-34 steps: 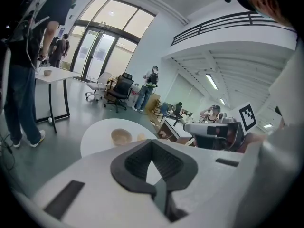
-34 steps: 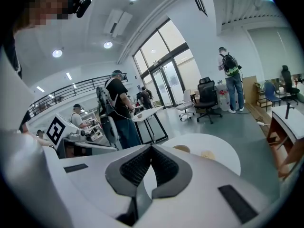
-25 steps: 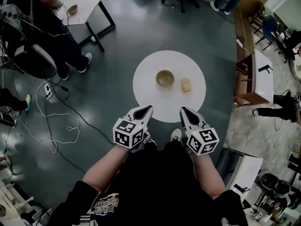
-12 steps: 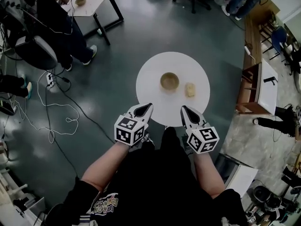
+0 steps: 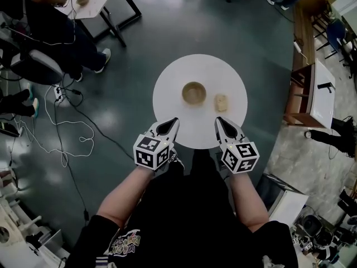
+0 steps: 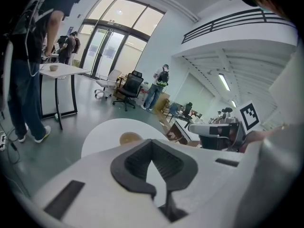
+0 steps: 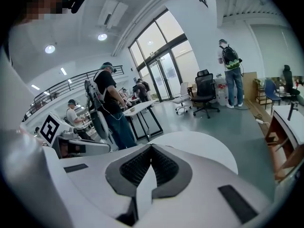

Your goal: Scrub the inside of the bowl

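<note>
Left claw (image 5: 170, 125): we are holding it fully closed with nothing between its jaws, hovering over the near edge of the tabletop (image 5: 167, 74).
Right claw (image 5: 222, 125): we are holding it closed and empty as well, level with the left one and well apart from it.
Bowl (image 5: 194, 92): it is standing upright near the middle of the round white tabletop, beyond both claws and touched by neither.
Tan pad (image 5: 221, 101): it is lying just right of the bowl, not touching it; we are taking it to be the scrubber.
Step in hand: by our judgement we are only starting the reach, with the scrubbing not yet begun.
Doing it well: we are planning to open the right claw before it arrives, come down over the pad and pinch it across its narrow side, leaving enough of it below the jaws to meet the bowl's inner wall.
Steadying: we are expecting the left claw to grip the bowl's near-left rim, since a light bowl will likely slide or spin under rubbing.
</note>
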The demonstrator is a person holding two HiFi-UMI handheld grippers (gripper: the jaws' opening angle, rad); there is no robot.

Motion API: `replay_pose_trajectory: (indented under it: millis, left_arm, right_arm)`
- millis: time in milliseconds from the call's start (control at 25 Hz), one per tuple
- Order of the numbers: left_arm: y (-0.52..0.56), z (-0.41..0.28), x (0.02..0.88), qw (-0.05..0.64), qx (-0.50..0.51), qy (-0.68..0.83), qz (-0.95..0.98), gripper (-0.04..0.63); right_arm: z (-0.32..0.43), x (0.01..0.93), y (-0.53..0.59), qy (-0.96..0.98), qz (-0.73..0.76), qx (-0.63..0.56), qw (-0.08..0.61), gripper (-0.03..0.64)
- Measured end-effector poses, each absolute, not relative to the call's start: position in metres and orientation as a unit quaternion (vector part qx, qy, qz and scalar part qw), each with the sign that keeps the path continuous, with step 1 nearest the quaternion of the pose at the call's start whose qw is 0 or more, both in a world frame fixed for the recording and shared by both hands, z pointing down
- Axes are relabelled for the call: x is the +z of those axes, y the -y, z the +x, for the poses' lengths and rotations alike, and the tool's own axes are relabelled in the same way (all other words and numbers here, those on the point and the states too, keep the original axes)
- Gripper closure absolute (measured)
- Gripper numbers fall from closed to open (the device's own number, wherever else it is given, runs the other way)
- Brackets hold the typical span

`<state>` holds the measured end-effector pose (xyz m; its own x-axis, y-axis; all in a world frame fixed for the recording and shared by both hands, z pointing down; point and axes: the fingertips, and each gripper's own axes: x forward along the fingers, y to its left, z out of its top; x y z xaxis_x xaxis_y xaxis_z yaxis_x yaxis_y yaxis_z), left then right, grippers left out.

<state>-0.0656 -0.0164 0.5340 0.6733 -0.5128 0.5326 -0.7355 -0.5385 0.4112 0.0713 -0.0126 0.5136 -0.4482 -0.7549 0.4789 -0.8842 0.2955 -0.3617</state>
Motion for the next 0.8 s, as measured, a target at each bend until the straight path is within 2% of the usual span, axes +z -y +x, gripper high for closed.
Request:
replay_pose_trajectory:
  millis: [800]
  left_arm:
    - [0.05, -0.017, 0.596, 0.317, 0.216, 0.367, 0.847, 0.589]
  right_arm:
    - [0.136, 0.616, 0.05, 0.747, 0.554, 0.326, 0.171, 0.58]
